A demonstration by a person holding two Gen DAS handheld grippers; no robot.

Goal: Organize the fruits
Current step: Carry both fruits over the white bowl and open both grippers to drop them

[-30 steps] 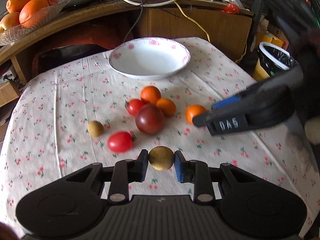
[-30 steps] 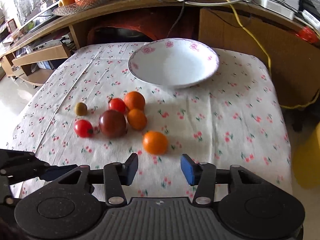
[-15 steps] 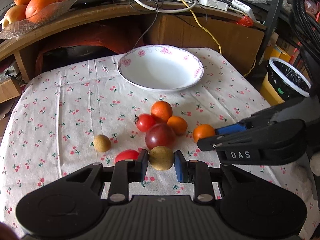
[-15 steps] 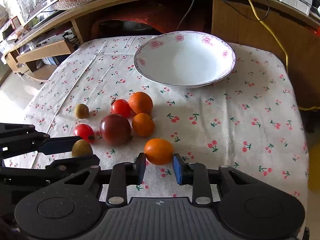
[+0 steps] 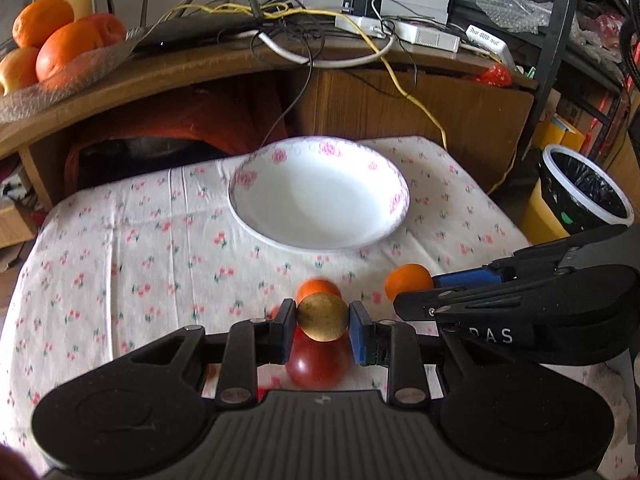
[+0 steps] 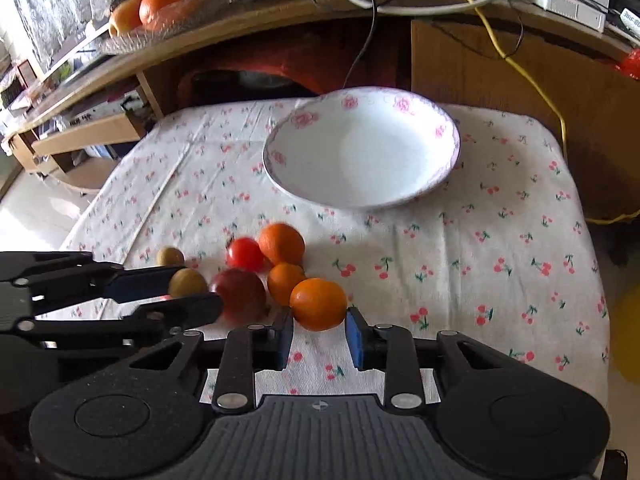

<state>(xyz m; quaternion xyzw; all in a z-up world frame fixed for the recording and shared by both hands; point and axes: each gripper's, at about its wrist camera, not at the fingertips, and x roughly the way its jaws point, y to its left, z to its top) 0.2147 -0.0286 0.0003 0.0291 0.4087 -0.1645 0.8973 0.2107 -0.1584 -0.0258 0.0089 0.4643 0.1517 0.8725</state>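
My left gripper (image 5: 323, 322) is shut on a small brown kiwi (image 5: 322, 317) and holds it above the table; it also shows in the right wrist view (image 6: 186, 282). My right gripper (image 6: 319, 330) is shut on a small orange (image 6: 318, 304), seen from the left wrist too (image 5: 408, 281). A white bowl with pink flowers (image 5: 320, 156) (image 6: 400, 98) stands empty at the far side. On the cloth lie a dark red plum (image 6: 239, 292), a red tomato (image 6: 244, 254), two oranges (image 6: 281, 243) and a second kiwi (image 6: 170, 256).
The table has a cherry-print cloth (image 6: 500, 240). Behind it runs a wooden shelf (image 5: 200, 68) with cables and a glass dish of oranges (image 5: 52, 52). A black-lined bin (image 5: 586, 192) stands to the right of the table.
Both grippers have lifted and moved forward toward the bowl. The right gripper closed on the small orange and raised it. The left gripper kept its hold on the kiwi.
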